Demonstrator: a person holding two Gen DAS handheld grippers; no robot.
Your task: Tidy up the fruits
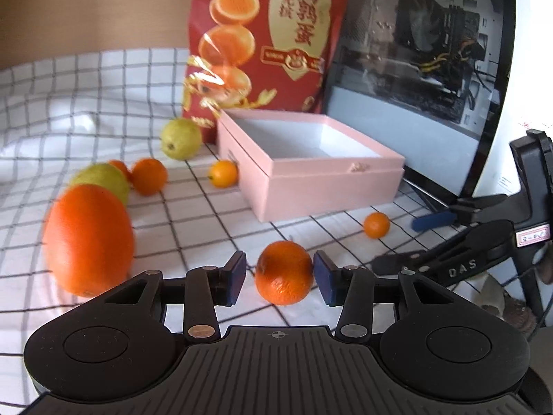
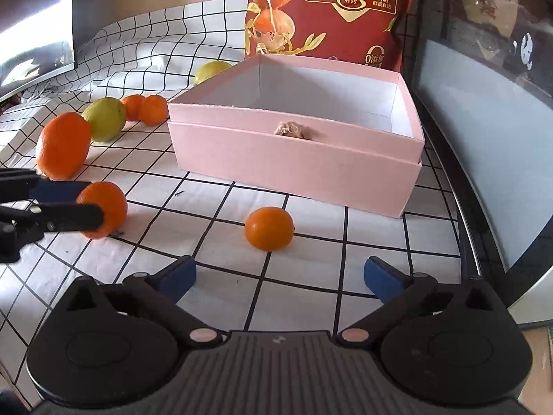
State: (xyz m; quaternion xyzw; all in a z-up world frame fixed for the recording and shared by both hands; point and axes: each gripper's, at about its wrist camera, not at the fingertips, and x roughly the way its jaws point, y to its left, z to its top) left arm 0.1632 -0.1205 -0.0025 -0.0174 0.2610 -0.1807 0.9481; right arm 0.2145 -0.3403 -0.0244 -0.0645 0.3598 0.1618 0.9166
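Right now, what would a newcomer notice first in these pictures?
The open pink box at the centre of the checked cloth, empty, with a tall red bag behind it. Oranges and green fruit lie scattered to its left. A small orange sits between the left tongs.

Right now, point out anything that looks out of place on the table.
The checked tablecloth is rumpled into folds at the far left. Fruit lies scattered around the empty pink box. Nothing looks spilled or damaged.

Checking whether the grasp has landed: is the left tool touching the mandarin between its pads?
Cannot tell. In the left wrist view the mandarin sits between the left tool pads, nearly meeting both; the right wrist view hides the contact line.
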